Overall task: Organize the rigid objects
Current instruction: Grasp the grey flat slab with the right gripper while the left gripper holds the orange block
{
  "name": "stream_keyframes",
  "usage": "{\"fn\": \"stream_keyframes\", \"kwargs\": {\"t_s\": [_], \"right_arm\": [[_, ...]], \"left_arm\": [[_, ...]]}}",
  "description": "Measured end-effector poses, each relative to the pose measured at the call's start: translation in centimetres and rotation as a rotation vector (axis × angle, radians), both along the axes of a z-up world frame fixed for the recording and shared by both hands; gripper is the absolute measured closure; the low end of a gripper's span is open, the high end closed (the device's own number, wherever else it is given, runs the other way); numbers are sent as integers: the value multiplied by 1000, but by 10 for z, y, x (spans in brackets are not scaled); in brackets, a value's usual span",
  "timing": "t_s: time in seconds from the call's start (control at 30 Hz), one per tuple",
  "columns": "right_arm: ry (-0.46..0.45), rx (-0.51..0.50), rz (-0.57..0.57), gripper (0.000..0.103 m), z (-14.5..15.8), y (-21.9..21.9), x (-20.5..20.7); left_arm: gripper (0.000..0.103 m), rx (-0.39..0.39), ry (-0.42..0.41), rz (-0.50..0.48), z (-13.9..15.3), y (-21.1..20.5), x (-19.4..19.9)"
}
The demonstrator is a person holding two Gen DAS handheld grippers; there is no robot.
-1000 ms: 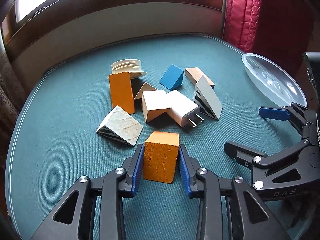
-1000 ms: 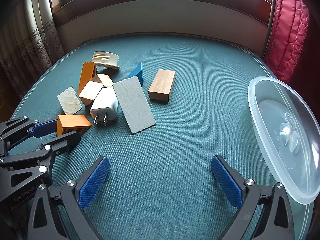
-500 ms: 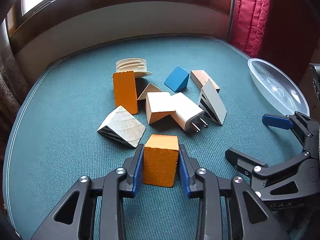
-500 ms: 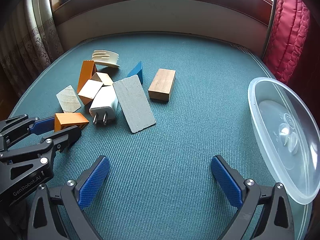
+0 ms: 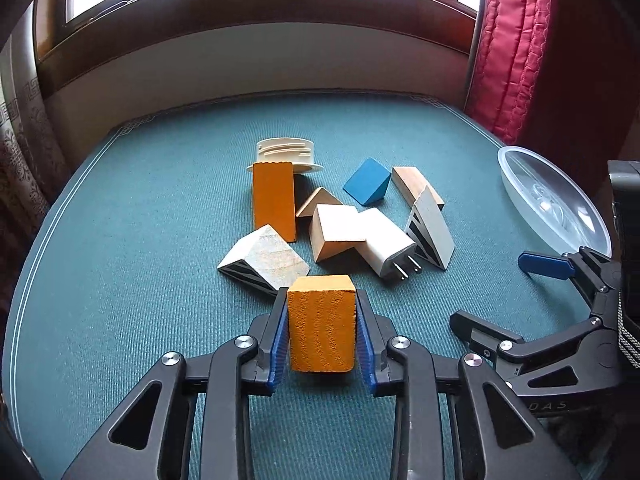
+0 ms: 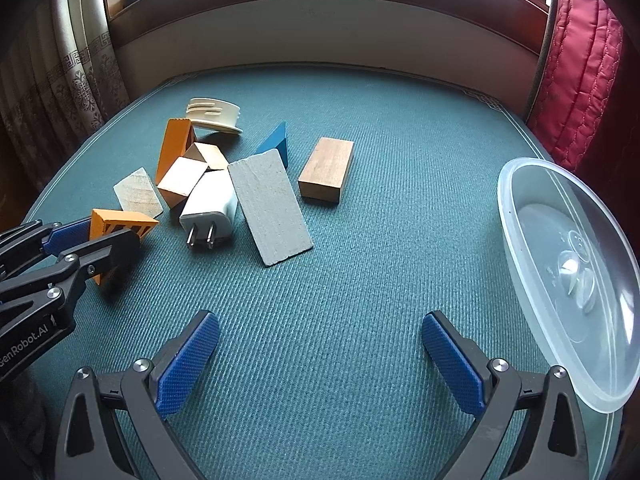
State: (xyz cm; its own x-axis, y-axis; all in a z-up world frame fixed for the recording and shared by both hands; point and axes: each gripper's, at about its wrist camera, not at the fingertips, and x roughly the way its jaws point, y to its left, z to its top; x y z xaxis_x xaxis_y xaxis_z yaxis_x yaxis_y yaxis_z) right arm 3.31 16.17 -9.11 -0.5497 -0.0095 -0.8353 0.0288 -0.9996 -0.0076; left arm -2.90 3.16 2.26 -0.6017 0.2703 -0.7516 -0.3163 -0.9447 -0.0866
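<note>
Left wrist view: left tongs [image 5: 322,334] level above the counter [image 5: 140,280], pinching orange block [image 5: 321,324] between both pads. Right tongs [image 6: 320,354] spread wide, holding nothing.

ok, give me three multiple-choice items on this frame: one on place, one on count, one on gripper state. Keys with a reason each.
1. Where is the clear bowl?
A. right of the pile
B. left of the pile
C. on the pile

2. How many orange blocks are there?
A. one
B. two
C. four

3. What is the left gripper doing?
A. open over the charger
B. shut on nothing
C. shut on an orange block

Key: 1 A, the bowl sits at the right edge, apart from the blocks. 2 B, the gripped one and a tall one in the pile. 3 C, both pads press the block's sides; the right gripper is open.
</note>
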Motion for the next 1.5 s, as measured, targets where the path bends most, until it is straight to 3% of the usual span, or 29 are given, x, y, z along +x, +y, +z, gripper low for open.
{"fn": "stream_keyframes", "kwargs": {"t_s": [1.07, 1.2, 1.33, 1.5], "right_arm": [[-7, -11, 8, 1, -1, 6, -9], [29, 7, 38, 23, 3, 0, -17], [45, -3, 60, 31, 4, -6, -34], [70, 8, 97, 50, 7, -16, -44]], "left_arm": [[72, 61, 6, 65, 13, -28, 1], [72, 61, 6, 65, 13, -28, 1], [72, 62, 8, 69, 13, -30, 1], [72, 63, 0, 72, 12, -31, 0]]}}
